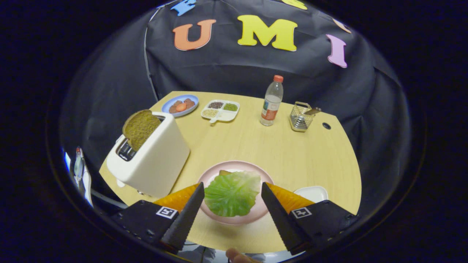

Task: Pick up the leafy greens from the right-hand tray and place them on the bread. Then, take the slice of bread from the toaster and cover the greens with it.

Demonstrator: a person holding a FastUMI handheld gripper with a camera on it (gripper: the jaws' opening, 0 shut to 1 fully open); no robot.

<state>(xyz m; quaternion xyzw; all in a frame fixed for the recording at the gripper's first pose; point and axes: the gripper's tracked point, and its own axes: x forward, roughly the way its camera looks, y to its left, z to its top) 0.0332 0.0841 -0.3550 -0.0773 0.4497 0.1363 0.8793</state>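
A green leaf lies on the pink plate, covering a slice of bread whose brown corner peeks out at the leaf's far side. My gripper is open, its fingers on either side of the leaf and apart from it, with nothing held. Left of the plate stands a white toaster with a brown slice of bread sticking up from its slot. A small white tray sits just right of the plate, partly behind the right finger.
At the back of the round wooden table are a blue plate of food, a white divided dish, a plastic bottle and a wire basket. A fingertip shows below the table's near edge.
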